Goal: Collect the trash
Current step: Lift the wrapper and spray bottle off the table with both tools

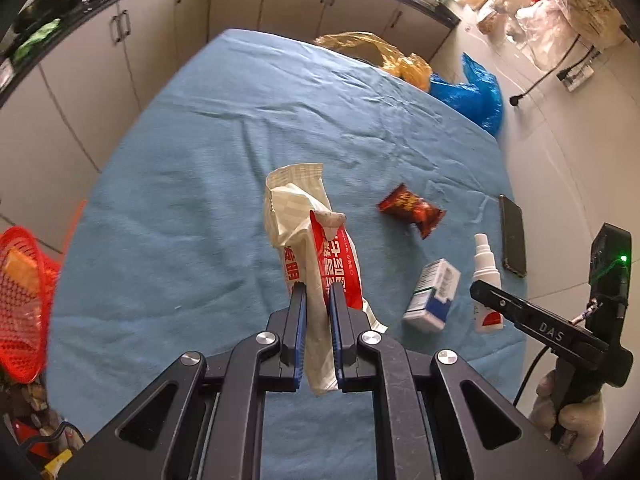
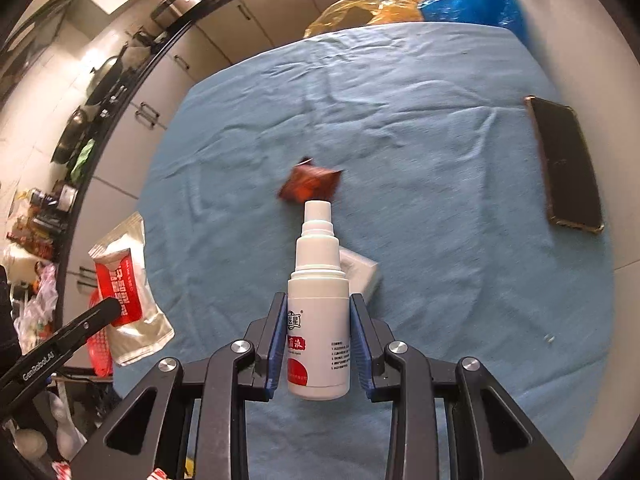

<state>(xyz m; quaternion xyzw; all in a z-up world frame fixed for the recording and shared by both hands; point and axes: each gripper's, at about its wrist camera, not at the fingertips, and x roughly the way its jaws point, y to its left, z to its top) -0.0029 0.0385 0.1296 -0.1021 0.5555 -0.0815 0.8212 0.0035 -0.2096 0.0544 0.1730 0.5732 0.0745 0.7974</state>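
My left gripper [image 1: 318, 294] is shut on a white and red snack wrapper [image 1: 308, 236] and holds it above the blue tablecloth [image 1: 200, 160]; the wrapper also shows in the right wrist view [image 2: 128, 284]. My right gripper [image 2: 318, 304] is shut on a white spray bottle [image 2: 318, 320], which also shows in the left wrist view [image 1: 486, 280]. A small dark red snack packet [image 1: 412, 210] lies on the cloth; it also shows ahead of the bottle [image 2: 310, 186]. A white and blue carton [image 1: 432, 296] lies beside the bottle.
A red mesh basket [image 1: 20, 300] stands off the table's left edge. A black phone [image 2: 568, 164] lies at the right edge of the cloth. Yellow [image 1: 380, 56] and blue [image 1: 472, 92] plastic bags sit past the far edge. Cabinets line the back.
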